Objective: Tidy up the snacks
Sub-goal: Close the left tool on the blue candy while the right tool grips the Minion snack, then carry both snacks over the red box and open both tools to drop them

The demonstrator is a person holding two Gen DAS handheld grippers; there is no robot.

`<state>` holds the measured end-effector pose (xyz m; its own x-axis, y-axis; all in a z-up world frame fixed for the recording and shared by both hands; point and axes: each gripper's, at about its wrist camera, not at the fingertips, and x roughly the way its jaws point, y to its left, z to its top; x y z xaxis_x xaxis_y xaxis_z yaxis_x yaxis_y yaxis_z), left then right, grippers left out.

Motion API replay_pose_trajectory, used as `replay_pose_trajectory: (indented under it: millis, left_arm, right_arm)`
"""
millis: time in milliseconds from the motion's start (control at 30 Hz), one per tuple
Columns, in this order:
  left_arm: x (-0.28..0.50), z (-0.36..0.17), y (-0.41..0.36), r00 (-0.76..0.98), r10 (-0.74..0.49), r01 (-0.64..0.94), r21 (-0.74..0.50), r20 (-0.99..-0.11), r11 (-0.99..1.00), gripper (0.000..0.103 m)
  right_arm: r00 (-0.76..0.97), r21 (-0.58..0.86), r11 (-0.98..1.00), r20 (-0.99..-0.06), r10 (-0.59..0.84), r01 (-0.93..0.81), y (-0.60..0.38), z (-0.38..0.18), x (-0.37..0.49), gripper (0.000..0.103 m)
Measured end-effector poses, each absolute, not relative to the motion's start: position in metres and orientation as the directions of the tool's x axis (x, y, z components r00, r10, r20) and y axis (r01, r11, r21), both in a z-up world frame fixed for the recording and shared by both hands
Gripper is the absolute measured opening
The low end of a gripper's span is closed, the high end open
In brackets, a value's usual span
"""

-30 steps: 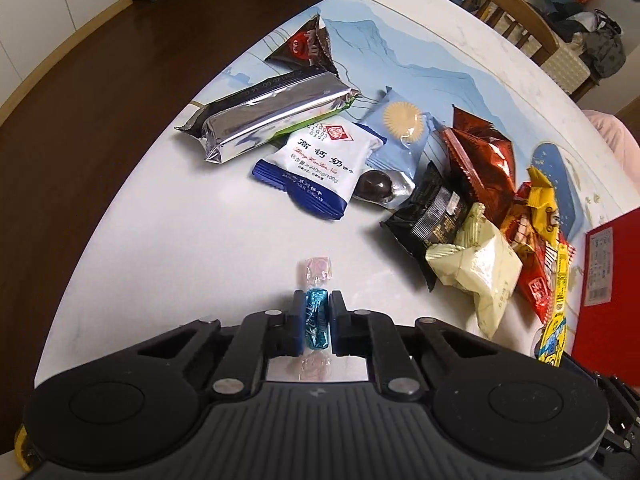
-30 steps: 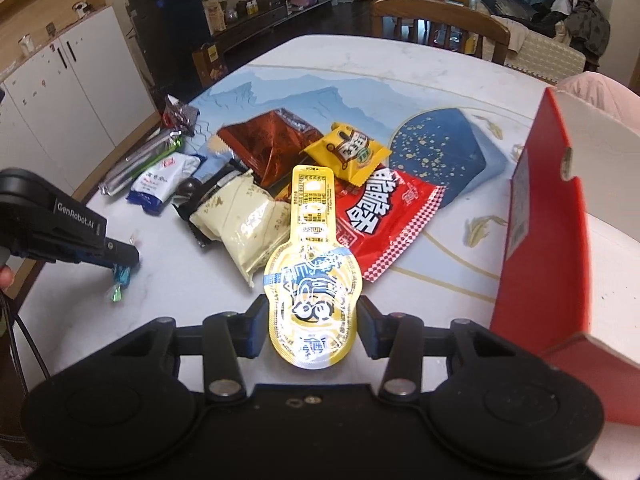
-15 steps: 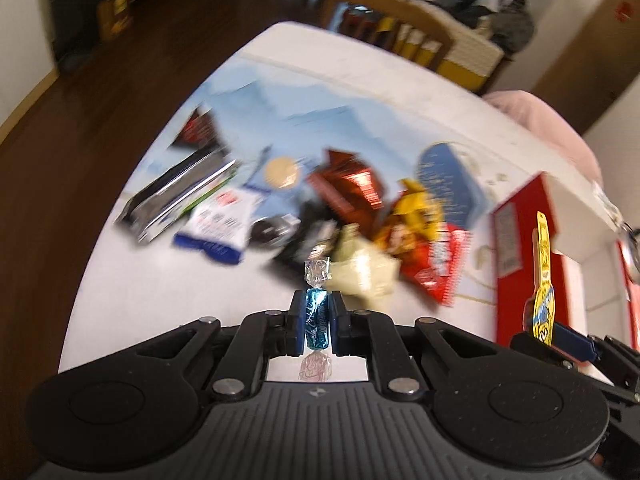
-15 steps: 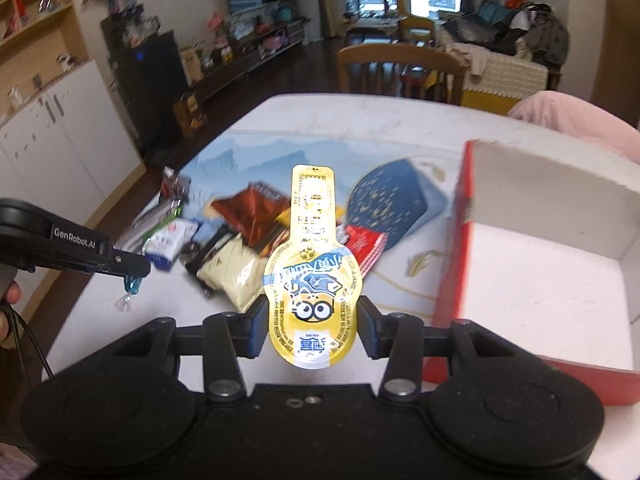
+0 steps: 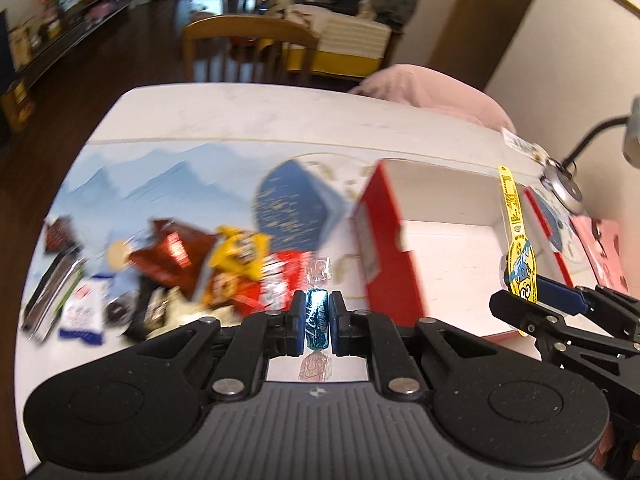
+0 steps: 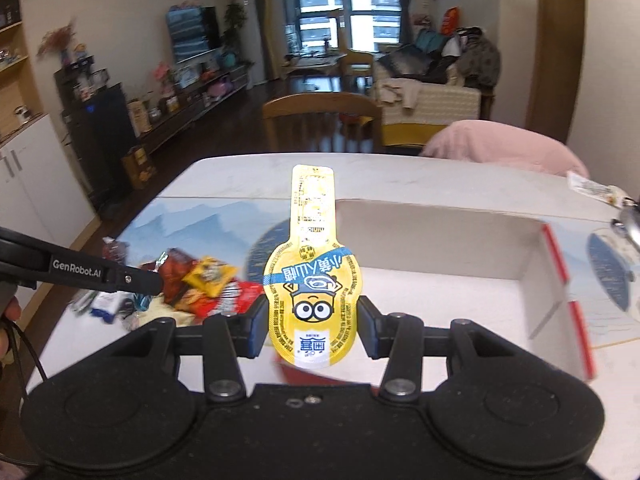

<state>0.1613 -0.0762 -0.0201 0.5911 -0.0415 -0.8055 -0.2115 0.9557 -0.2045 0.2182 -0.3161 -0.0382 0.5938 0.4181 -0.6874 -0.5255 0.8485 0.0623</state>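
My left gripper (image 5: 317,307) is shut on a small blue-wrapped candy (image 5: 317,326) with clear twisted ends, held in the air above the table (image 5: 240,120). A flat yellow cartoon snack pack (image 6: 313,280) with a long tab pointing up is clamped in my right gripper (image 6: 313,326). The open red box (image 6: 432,236) with a white inside lies just beyond and right of that pack. In the left wrist view the right gripper (image 5: 536,304) holds the pack (image 5: 520,264) over the box (image 5: 384,240). The left gripper (image 6: 152,282) hangs left of the box, above the snack pile (image 6: 200,280).
Loose snack bags (image 5: 224,264) lie heaped on the table's left half, blurred by motion. A wooden chair (image 5: 244,40) and a pink cushion (image 5: 432,88) stand past the far edge. A metal lamp base (image 5: 560,188) and a pink item (image 5: 600,248) sit right of the box.
Both grippers have lifted off the snack pile and swung right toward the red box, which now fills more of both views. Each still holds the same item.
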Motion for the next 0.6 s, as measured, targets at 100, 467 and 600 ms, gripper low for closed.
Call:
replay_pose_trajectory:
  millis: [100,467,600]
  left_arm:
    - [0.181,-0.017,-0.100,0.589,-0.050,-0.171,-0.185,-0.807,0.968,0.011]
    - [0.264,-0.030,-0.174,0.520,-0.118,-0.079,-0.185,-0.846,0.980,0.011]
    - [0.295,-0.051,-0.192,0.472,-0.109,-0.068,-0.159,-0.875,0.985,0.011]
  right_arm:
    - [0.609,0.054,0.869,-0.692,0.388,-0.492,-0.333,-0.043,0.232,0.044]
    - [0.575,0.015,0.899,-0.764,0.292,-0.437,-0.386,-0.073,0.297,0.044]
    - [0.538,-0.010,0.895,-0.802,0.260,-0.447,-0.390,-0.089,0.317,0.044]
